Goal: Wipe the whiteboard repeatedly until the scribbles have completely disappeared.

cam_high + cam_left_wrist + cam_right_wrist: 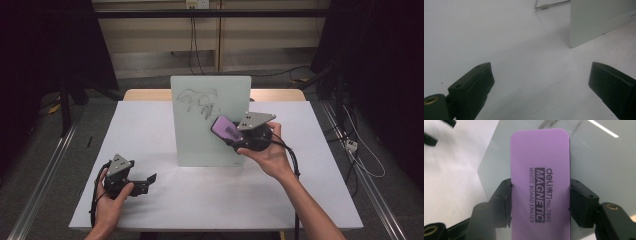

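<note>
the left gripper (145,181) is resting released on the white tabletop (210,195); the right gripper (540,202) is clenching the purple magnetic whiteboard eraser (540,182), long axis pointing at 11 o'clock toward the black scribble (200,102) on the upright white board (200,140).

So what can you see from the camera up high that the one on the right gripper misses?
The high view alone takes in the dark scribbles on the upright whiteboard, the white table and both hands. The right gripper view alone makes the print on the purple eraser readable: "deli MAGNETIC WHITE BOARD ERASER". Both show the right gripper clamping that eraser against the board, and the open left gripper.
</note>
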